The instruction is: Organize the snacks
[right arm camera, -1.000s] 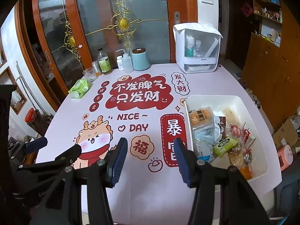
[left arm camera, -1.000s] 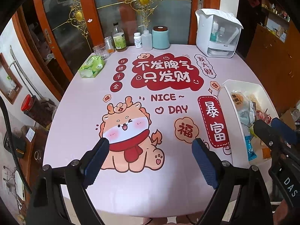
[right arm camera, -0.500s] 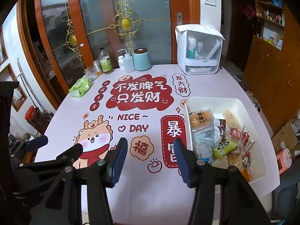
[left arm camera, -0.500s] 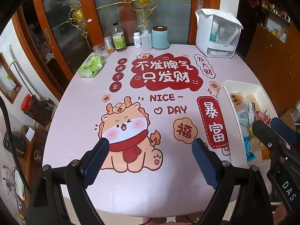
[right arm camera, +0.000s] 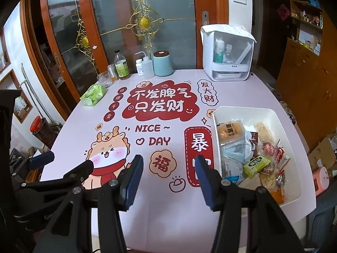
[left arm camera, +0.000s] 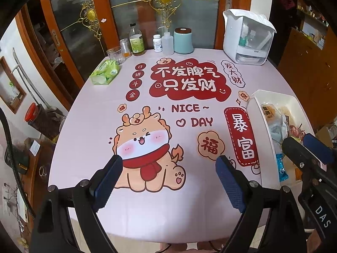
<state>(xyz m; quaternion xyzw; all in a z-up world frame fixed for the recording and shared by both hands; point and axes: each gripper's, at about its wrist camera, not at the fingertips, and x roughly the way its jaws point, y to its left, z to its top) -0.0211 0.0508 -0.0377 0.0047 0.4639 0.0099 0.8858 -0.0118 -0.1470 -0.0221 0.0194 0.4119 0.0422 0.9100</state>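
A white plastic bin (right arm camera: pixel 280 118) sits at the table's right side, full of wrapped snacks: a round bun pack (right arm camera: pixel 229 130), a green packet (right arm camera: pixel 256 164) and several others. The bin also shows in the left wrist view (left arm camera: pixel 256 105). My left gripper (left arm camera: pixel 168 168) is open and empty above the dragon picture near the table's front edge. My right gripper (right arm camera: pixel 167 168) is open and empty above the cloth, just left of the bin. Each gripper shows in the other's view: the right one (left arm camera: pixel 309 147), the left one (right arm camera: pixel 63 158).
A pink printed cloth covers the table (left arm camera: pixel 84 126). Along the back stand a green tissue pack (left arm camera: pixel 105 72), a glass (left arm camera: pixel 114 53), bottles (left arm camera: pixel 137 42), a teal canister (left arm camera: pixel 183 41) and a white appliance (left arm camera: pixel 246 38). Glass doors are behind; a wooden cabinet is at right.
Both grippers have drawn back and risen slightly, so the table looks a little farther away. Both stay open and empty. Nothing on the table moved.
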